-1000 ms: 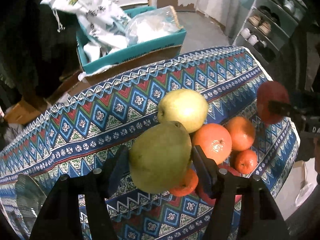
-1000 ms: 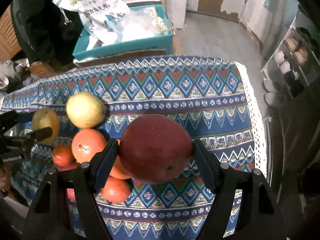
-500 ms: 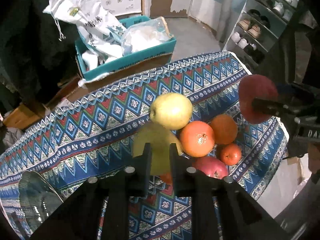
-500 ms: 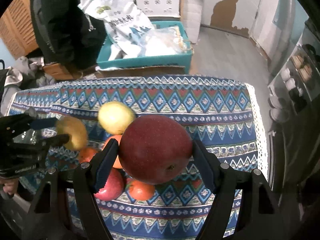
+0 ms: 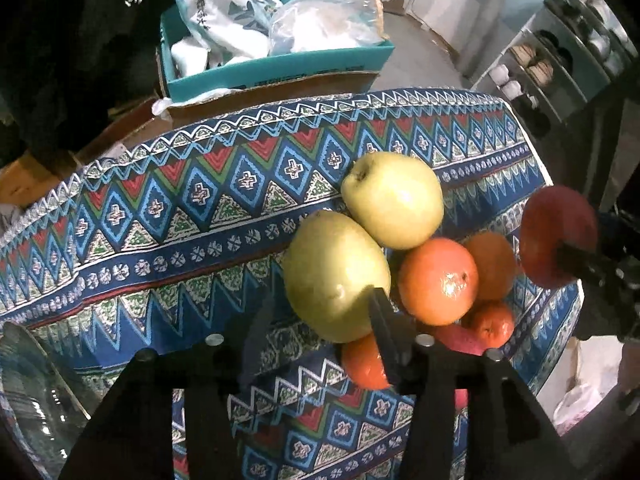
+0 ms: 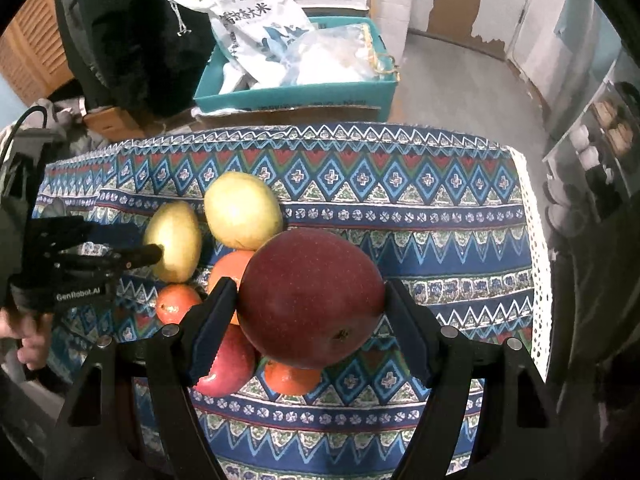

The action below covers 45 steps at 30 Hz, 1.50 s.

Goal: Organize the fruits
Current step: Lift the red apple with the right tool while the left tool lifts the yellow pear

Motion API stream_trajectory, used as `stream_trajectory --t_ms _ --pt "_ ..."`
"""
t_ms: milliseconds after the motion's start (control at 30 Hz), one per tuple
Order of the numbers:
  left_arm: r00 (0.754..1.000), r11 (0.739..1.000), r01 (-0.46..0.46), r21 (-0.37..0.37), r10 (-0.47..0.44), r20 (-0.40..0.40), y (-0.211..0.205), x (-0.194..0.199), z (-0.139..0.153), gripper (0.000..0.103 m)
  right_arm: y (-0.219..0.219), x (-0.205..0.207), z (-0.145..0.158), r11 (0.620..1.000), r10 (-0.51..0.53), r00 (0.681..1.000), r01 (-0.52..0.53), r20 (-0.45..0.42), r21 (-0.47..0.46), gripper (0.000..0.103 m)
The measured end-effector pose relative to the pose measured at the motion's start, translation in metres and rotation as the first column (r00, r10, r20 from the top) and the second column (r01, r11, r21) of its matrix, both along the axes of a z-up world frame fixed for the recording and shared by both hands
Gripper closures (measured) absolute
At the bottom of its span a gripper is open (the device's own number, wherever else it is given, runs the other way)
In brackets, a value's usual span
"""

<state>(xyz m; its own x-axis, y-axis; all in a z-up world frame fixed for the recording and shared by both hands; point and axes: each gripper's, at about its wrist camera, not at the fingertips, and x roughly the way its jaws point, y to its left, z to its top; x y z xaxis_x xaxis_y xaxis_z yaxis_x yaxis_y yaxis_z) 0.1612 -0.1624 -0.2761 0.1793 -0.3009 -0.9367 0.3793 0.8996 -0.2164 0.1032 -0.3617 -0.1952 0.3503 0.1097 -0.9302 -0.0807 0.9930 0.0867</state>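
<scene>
Left wrist view
- Left gripper (image 5: 318, 312): its jaws are standing spread. The right finger is covering the lower right edge of the pear, and the left finger is staying clear of it.
- Pear (image 5: 336, 276): it is lying on the patterned cloth (image 5: 180, 208), touching the yellow apple (image 5: 394, 200) on that apple's near left side.
- Large orange (image 5: 438, 280): it is sitting just in front of the yellow apple and leaning on it.
- Second orange (image 5: 492, 266): it is resting to the right of the yellow apple and nearer the camera, behind the large orange.
- Small mandarin (image 5: 492, 324): it is lying further to the front right of the yellow apple.
- Only here: a glass bowl (image 5: 28, 392) is showing far to the left of the yellow apple.
- Right gripper (image 5: 592, 264): it is hanging to the right of the yellow apple, and a dark red apple (image 5: 556, 236) is showing at its tip.

Right wrist view
- Right gripper (image 6: 310, 296): both fingers are pressing on the sides of the dark red apple (image 6: 308, 280), which is hanging in the air in front of the yellow apple (image 6: 242, 210).
- Left gripper (image 6: 120, 256): from this side one finger is reaching the pear (image 6: 174, 242), and the other is standing apart to the left.
- Only here: a lighter red apple (image 6: 228, 364) and an orange (image 6: 292, 378) are lying on the cloth (image 6: 400, 200) in front of the yellow apple, partly hidden under the held fruit.
- Teal box (image 6: 296, 96): it is standing behind the yellow apple, beyond the edge of the cloth, with a printed bag (image 6: 248, 12) in it.
</scene>
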Motion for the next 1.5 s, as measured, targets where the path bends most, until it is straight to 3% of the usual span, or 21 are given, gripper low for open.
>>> stream_trajectory --t_ms 200,667,833,1133,1500 --pt "1.0 1.0 0.006 -0.022 -0.007 -0.027 -0.008 0.005 -0.008 0.038 -0.002 0.005 -0.003 1.0 -0.005 1.0 0.005 -0.004 0.01 0.028" --pt "0.992 0.999 -0.009 -0.035 0.004 -0.126 -0.027 0.013 -0.04 0.033 -0.004 0.006 -0.007 1.0 -0.006 1.0 0.006 -0.018 0.03 0.028" --pt "0.994 0.999 -0.007 -0.049 0.002 -0.113 -0.028 0.016 -0.04 0.035 -0.007 0.006 -0.009 1.0 -0.011 1.0 0.011 -0.018 0.028 0.028" --pt "0.999 1.0 0.019 -0.005 -0.019 -0.036 -0.031 0.009 -0.033 0.036 -0.01 0.005 -0.011 1.0 -0.015 1.0 0.015 -0.013 0.008 0.028" --pt "0.998 1.0 -0.013 -0.024 0.015 0.053 -0.002 -0.002 0.01 0.036 0.001 0.003 0.012 1.0 0.009 0.999 -0.01 0.051 0.01 0.028"
